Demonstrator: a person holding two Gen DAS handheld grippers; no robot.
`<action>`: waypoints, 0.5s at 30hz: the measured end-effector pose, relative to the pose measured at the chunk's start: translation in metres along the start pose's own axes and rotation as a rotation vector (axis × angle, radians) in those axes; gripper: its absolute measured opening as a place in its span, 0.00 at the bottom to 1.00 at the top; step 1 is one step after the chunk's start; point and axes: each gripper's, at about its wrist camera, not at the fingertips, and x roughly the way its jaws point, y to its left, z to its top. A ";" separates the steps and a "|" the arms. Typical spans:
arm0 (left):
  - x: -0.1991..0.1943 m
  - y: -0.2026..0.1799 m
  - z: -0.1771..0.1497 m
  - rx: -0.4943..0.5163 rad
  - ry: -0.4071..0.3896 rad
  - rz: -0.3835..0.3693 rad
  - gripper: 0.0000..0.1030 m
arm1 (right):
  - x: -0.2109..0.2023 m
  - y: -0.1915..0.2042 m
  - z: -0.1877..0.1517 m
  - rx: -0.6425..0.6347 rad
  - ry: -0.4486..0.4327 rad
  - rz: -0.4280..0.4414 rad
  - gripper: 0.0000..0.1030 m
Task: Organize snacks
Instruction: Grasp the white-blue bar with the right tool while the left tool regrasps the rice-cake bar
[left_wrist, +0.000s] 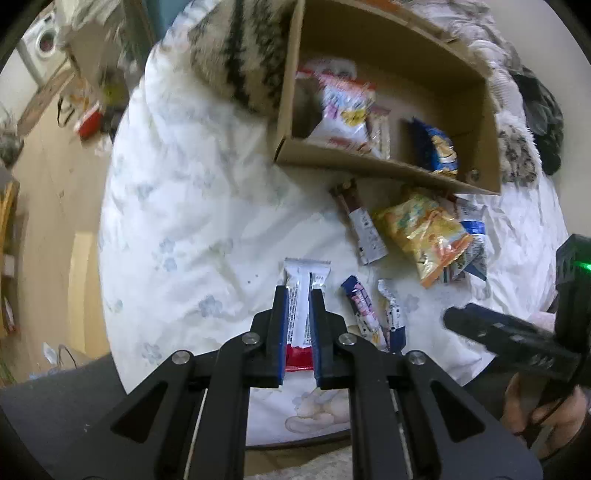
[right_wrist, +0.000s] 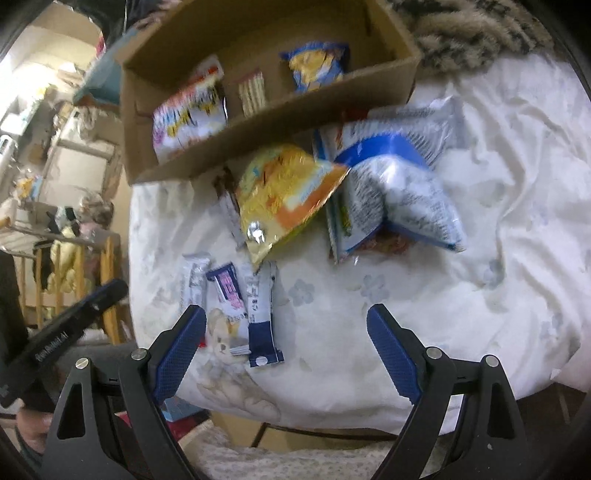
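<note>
snack bar (left_wrist: 300, 295) in white wrapper with red end sits pinched in your left gripper (left_wrist: 299, 291), jaws pressed together on it, over the white sheet (left_wrist: 192, 206). carry it over the near wall of the cardboard box (left_wrist: 388, 173) and let go low, beside the packs already inside. your right gripper (right_wrist: 286, 321) is spread wide, nothing between its jaws, above the small sticks (right_wrist: 258, 306); line up on one only. wrapper print too blurred to read.
</note>
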 end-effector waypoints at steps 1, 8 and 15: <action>0.004 0.001 0.000 -0.009 0.014 -0.002 0.13 | 0.009 0.006 0.001 -0.016 0.019 0.000 0.73; 0.032 -0.007 -0.005 0.031 0.057 0.097 0.76 | 0.054 0.027 0.001 -0.080 0.128 -0.034 0.40; 0.070 -0.017 -0.012 0.097 0.143 0.134 0.75 | 0.040 0.027 -0.007 -0.106 0.116 -0.012 0.18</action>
